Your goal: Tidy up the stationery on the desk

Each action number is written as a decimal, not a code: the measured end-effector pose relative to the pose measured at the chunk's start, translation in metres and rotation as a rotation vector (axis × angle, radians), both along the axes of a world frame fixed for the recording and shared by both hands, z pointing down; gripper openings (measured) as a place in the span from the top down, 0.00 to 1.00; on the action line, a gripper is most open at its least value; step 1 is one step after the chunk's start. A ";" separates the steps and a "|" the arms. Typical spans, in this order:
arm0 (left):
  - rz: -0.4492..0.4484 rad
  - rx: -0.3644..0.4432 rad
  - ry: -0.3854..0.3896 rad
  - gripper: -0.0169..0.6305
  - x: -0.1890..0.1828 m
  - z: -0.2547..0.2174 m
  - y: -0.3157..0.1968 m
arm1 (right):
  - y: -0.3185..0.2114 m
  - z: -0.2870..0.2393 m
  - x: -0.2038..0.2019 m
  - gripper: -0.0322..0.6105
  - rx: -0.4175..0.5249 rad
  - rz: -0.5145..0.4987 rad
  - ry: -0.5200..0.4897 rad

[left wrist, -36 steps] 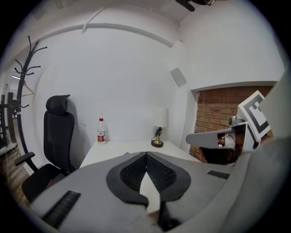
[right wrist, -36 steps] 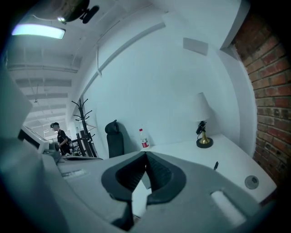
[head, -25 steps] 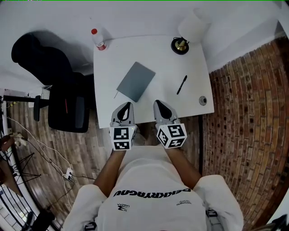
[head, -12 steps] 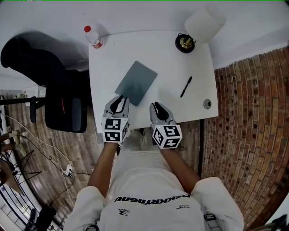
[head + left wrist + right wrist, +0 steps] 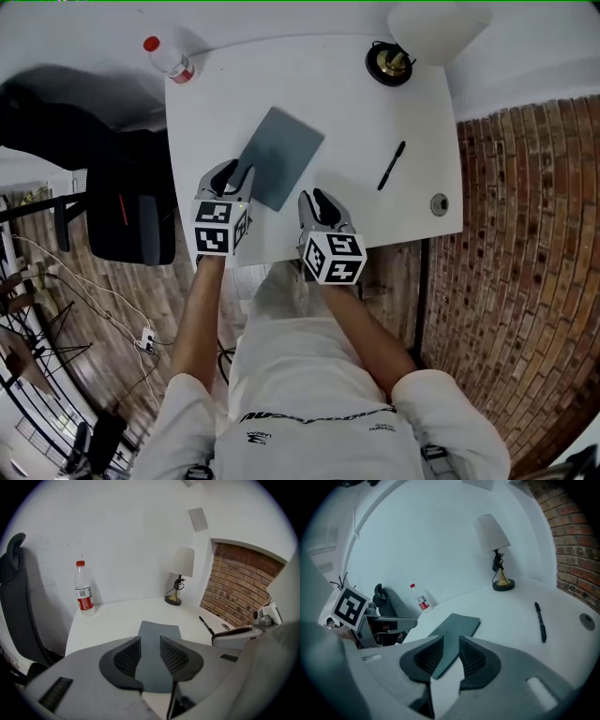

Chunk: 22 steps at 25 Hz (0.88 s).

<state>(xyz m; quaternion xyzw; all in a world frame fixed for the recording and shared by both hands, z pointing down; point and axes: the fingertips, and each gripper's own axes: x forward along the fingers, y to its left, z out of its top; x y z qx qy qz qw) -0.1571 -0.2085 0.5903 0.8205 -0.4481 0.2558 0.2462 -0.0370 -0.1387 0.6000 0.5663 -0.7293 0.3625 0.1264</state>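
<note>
A grey notebook [image 5: 279, 155] lies slantwise on the white desk [image 5: 347, 112], with a black pen [image 5: 391, 166] to its right. My left gripper [image 5: 232, 176] hovers at the notebook's near-left edge. Its jaws have just been opening and stand open, holding nothing. In the left gripper view the notebook [image 5: 158, 632] shows through the gap of my left gripper [image 5: 150, 641]. My right gripper [image 5: 316, 200] sits just off the notebook's near corner. Its jaws have also just been opening and are empty. From my right gripper [image 5: 451, 641] the notebook [image 5: 457, 625] and pen [image 5: 540, 622] lie ahead.
A desk lamp [image 5: 391, 64] stands at the far right corner and a water bottle [image 5: 167, 58] at the far left. A small round disc [image 5: 438, 203] sits near the desk's right edge. A black chair [image 5: 122, 197] stands left of the desk. A brick wall [image 5: 525, 234] is on the right.
Both grippers have moved forward from the desk's near edge toward the notebook. Their jaws have gone from shut to open.
</note>
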 end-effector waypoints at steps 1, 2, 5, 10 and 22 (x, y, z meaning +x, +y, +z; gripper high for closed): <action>0.009 -0.013 0.001 0.78 0.001 0.005 -0.004 | -0.003 0.005 0.002 0.81 -0.012 0.012 -0.003; 0.020 -0.026 0.003 0.78 0.002 0.011 -0.007 | -0.005 0.011 0.003 0.81 -0.023 0.025 -0.007; 0.049 -0.062 0.007 0.78 0.004 0.023 -0.018 | -0.013 0.025 0.005 0.80 -0.054 0.058 -0.015; 0.081 -0.104 -0.027 0.78 0.000 0.044 -0.036 | -0.021 0.043 -0.002 0.79 -0.093 0.085 -0.014; 0.190 -0.250 -0.034 0.75 0.004 0.094 -0.051 | -0.038 0.079 -0.011 0.76 -0.181 0.099 0.014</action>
